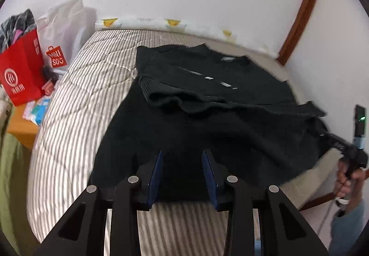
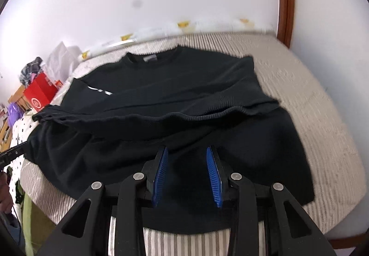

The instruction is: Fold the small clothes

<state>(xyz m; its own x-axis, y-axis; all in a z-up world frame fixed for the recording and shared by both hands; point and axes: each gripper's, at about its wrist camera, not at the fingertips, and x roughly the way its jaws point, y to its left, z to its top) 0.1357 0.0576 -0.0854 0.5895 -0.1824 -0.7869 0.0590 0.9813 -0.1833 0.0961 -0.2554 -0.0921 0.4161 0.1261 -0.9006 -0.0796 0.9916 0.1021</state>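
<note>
A black knitted top [image 1: 207, 122] lies flat on the striped bedspread [image 1: 76, 112], neck toward the far wall. Both sleeves are folded inward across its chest, and a white stripe print [image 1: 203, 76] shows. My left gripper [image 1: 182, 155] hangs over the near hem with its blue pads [image 1: 155, 177] apart and nothing pinched between them. My right gripper [image 2: 187, 151] hovers over the same hem further right, also open over the black top [image 2: 175, 99]. A hand [image 1: 348, 177] holding the right gripper shows at the left wrist view's right edge, blurred.
A red paper bag [image 1: 22, 73] and a white shopping bag [image 1: 64, 29] stand on a wooden side table [image 1: 22, 128] left of the bed. A brown wooden frame [image 1: 302, 9] rises at the far right. A white roll with yellow prints [image 1: 170, 23] lines the wall.
</note>
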